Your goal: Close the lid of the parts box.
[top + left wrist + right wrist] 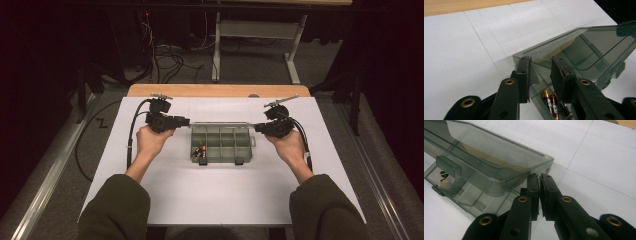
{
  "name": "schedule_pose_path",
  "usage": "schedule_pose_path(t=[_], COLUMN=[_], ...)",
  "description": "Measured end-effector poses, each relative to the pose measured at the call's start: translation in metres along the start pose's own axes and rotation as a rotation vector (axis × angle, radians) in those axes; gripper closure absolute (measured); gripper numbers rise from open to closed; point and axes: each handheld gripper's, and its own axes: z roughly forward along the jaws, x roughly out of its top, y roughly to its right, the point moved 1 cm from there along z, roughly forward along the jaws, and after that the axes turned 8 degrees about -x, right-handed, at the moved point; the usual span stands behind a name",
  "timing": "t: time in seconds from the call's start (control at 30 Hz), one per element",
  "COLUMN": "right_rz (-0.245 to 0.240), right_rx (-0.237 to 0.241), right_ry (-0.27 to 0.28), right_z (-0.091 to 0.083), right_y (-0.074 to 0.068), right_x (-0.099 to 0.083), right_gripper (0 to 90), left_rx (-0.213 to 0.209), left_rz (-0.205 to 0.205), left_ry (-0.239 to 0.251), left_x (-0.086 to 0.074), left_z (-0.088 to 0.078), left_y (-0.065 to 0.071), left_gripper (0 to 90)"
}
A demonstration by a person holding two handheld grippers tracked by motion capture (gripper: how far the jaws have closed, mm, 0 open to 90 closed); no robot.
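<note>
A smoky clear compartment box (227, 145) sits mid-table with batteries (200, 151) in its front left cell. Its lid (220, 123) is raised and spans between my two grippers. My left gripper (189, 121) is at the lid's left end. In the left gripper view the jaws (541, 65) stand apart with the lid's (584, 47) corner edge in the gap, above the batteries (550, 102). My right gripper (256, 126) is at the lid's right end. There its jaws (540, 178) are pinched together on the rim under the lid's (486, 152) corner, over the box base (474, 195).
The box rests on a white gridded board (220, 200) with a wooden table edge (215, 90) behind it. Beyond the table are a frame's grey legs (292, 62) and loose cables (167, 57) on the floor.
</note>
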Motion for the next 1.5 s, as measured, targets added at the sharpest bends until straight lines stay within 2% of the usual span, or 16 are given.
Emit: schedule_pose_path(t=[0.27,0.63,0.73,0.93,1.23,1.5], right_rz=[-0.008,-0.030,-0.030,-0.041,-0.038,-0.042], right_rx=[0.010,0.005,0.012,0.021,0.036,0.047], right_ry=[0.000,0.034,0.036,0.047,0.059,0.069], right_z=[0.001,-0.002,-0.002,-0.001,0.001,0.001], right_y=[0.000,-0.001,-0.003,-0.006,-0.009,-0.010], right_x=[-0.005,-0.007,-0.008,-0.013,-0.020,-0.024], right_gripper=[87.9,88.5,88.5,88.6,88.6,88.7], left_rx=[-0.002,0.008,0.009,0.005,0.002,-0.017], left_rz=[0.001,0.014,0.025,0.012,0.023,0.021], left_ry=[-0.013,-0.041,-0.040,-0.043,-0.043,-0.035], left_x=[-0.003,-0.015,-0.017,-0.024,-0.033,-0.038], left_z=[0.000,-0.001,-0.002,-0.003,-0.005,-0.008], left_y=[0.001,-0.002,-0.002,-0.005,-0.007,-0.006], left_gripper=[70.1,70.7,71.0,71.3,72.2,73.4])
